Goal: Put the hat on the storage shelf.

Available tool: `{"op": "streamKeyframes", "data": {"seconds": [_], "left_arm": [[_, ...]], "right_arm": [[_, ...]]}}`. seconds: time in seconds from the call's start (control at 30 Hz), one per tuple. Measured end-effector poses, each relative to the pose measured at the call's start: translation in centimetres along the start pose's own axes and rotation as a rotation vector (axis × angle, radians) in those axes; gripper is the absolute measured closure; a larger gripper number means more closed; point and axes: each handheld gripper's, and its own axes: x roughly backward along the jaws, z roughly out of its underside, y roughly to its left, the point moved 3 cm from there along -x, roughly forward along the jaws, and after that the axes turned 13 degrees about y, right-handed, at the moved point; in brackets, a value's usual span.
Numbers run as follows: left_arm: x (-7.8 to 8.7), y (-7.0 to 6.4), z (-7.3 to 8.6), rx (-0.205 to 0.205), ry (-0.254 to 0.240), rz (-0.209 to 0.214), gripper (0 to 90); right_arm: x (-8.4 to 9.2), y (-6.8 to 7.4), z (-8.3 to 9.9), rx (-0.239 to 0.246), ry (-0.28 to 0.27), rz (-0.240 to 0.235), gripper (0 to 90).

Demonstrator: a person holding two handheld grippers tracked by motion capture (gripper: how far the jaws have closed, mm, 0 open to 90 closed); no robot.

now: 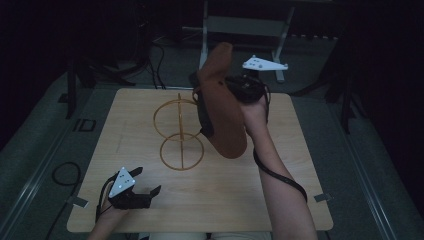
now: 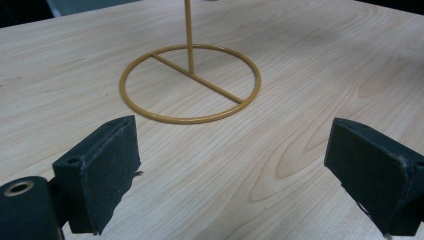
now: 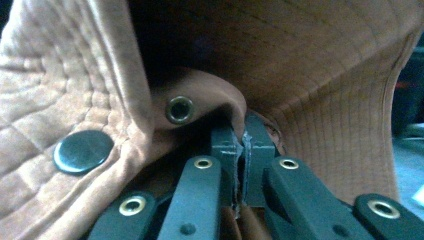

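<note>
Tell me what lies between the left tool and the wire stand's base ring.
Only bare table: in the left gripper view, nothing separates the open left tool from the base ring.

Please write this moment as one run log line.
right claw: shut on brown hat, lifted | left claw: open, empty, above table | wire stand: bare

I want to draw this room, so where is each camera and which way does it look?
High view: above the table, looking forward and down; shows both forearms, the left gripper and right gripper.
Left gripper view: low over the table, facing the gold wire stand; its open jaws show.
Right gripper view: inside the brown hat; its jaws pinch the fabric.
Shared: high and left gripper views both show the stand.
</note>
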Motion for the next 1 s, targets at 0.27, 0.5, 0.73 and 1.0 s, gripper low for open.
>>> {"op": "streamKeyframes", "data": {"seconds": [0.27, 0.5, 0.73, 1.0], "left_arm": [[0.1, 0.4, 0.3, 0.026, -0.007, 0.002, 8.3], [0.3, 0.6, 0.3, 0.050, -0.025, 0.004, 8.6], [0.5, 0.9, 0.3, 0.058, -0.035, 0.003, 8.8], [0.6, 1.0, 0.4, 0.066, -0.042, 0.015, 8.9]], "right_arm": [[-4.3, 1.5, 0.0, 0.016, 0.132, -0.066, 85.2], [-7.2, 2.6, 0.4, 0.036, 0.194, -0.085, 84.1], [-9.6, 3.7, 0.5, 0.060, 0.262, -0.099, 78.3], [-10.9, 4.5, 0.4, 0.104, 0.285, -0.051, 47.9]]}}
